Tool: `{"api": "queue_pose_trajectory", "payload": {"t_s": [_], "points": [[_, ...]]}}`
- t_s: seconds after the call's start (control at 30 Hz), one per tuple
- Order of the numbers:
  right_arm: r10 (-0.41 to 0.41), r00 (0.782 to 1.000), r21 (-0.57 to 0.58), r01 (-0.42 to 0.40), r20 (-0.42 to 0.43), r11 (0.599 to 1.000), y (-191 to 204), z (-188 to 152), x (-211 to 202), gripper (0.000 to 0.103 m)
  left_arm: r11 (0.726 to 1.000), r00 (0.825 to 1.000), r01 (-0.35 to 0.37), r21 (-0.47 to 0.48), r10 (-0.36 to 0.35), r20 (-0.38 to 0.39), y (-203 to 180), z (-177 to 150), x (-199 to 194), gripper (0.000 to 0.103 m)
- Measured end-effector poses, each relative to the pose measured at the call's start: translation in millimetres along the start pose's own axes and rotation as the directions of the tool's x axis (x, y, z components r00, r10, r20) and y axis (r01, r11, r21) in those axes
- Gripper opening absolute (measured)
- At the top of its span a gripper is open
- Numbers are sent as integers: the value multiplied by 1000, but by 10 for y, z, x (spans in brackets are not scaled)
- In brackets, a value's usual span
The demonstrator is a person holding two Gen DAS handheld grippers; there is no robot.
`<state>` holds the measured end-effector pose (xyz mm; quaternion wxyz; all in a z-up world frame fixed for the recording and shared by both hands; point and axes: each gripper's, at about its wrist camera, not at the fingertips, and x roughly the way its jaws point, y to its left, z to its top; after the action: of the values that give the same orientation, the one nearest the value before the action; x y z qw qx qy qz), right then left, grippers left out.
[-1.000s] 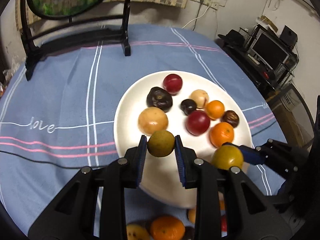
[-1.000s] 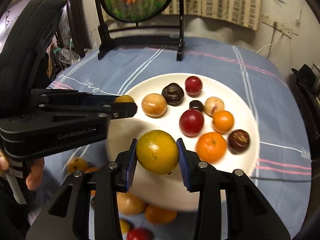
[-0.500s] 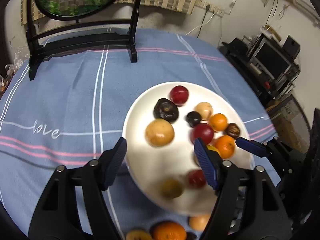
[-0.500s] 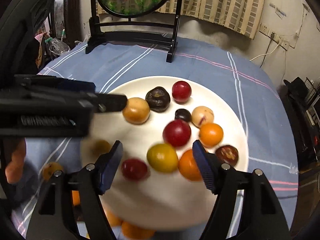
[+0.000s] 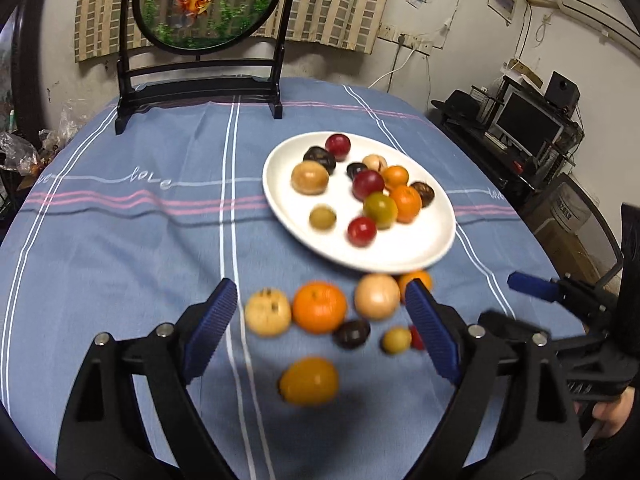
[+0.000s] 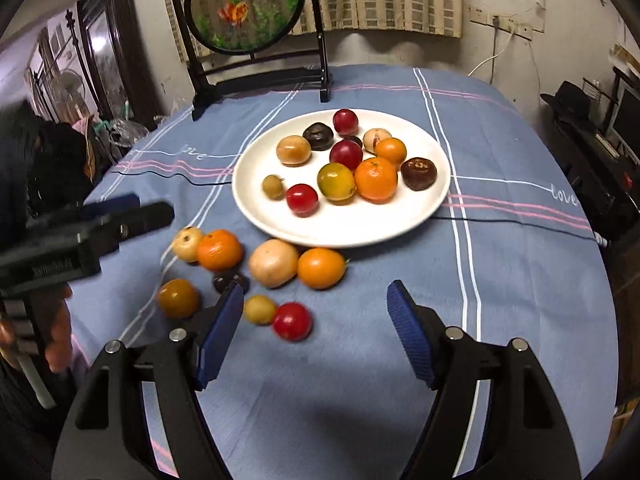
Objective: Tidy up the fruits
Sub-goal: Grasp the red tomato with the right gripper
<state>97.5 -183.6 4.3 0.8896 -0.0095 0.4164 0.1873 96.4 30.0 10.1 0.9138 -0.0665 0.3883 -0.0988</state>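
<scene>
A white plate (image 5: 400, 250) (image 6: 360, 230) on the blue cloth holds several fruits, among them a yellow-green one (image 6: 336, 183), a small olive one (image 6: 273, 187) and a red one (image 6: 302, 199). Loose fruits lie in front of it: an orange (image 5: 319, 307) (image 6: 219, 250), a pale round fruit (image 5: 377, 296) (image 6: 274, 263), a red one (image 6: 292, 320). My left gripper (image 5: 319, 286) hovers above this group, its jaws opening with nothing held. My right gripper (image 6: 315, 292) stands open and empty just behind the loose fruits.
A round goldfish screen (image 5: 204, 4) on a black stand sits at the table's far side. A thin black cable (image 6: 520, 224) crosses the cloth right of the plate. A desk with a monitor (image 5: 528, 124) stands beyond the right edge. A hand (image 6: 60, 344) holds the left gripper.
Both grippers let go of their fruits, which now lie on the plate. Both opened wide and pulled back from the plate to the loose fruits.
</scene>
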Motion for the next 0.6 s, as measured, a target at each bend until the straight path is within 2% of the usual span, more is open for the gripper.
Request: {"api": "queue_pose_trajectory", "payload": {"t_s": [0.27, 0.6], "points": [[3, 1000, -25, -3, 6, 1000, 211, -145, -146, 75, 998, 1000, 1, -57, 0, 19, 196, -243, -288, 88], [7, 1000, -38, -7, -17, 999, 329, -287, -139, 75, 998, 999, -23, -59, 24, 23, 280, -431, -436, 90]]}}
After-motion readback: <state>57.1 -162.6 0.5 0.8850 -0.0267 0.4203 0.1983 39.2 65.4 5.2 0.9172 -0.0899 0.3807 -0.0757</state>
